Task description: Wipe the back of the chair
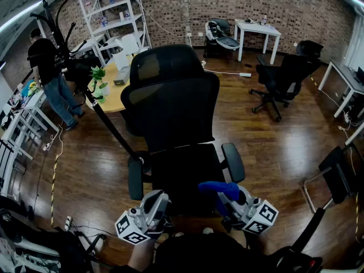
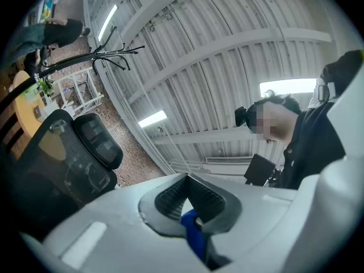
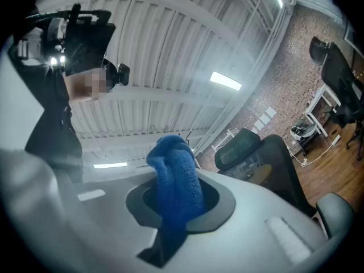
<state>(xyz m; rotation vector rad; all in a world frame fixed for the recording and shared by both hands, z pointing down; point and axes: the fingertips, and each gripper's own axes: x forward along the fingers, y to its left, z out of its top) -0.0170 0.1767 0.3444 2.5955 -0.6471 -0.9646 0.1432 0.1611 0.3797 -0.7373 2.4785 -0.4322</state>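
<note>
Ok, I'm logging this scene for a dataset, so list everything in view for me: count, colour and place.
office chair: one, black, centre, straight ahead
second chair: one, black, far right on the wood floor
blue cloth: one, blue, between the right tool's jaws
round table: one, wood-coloured, behind the office chair
potted plant: one, green, on the round table
white table: one, white, by the brick back wall
shelving: one, white, back left
standing person: one, dark top, left side
left tool: one, grey, lower left, jaws together, nothing held
right tool: one, grey, lower right, shut on the blue cloth
</note>
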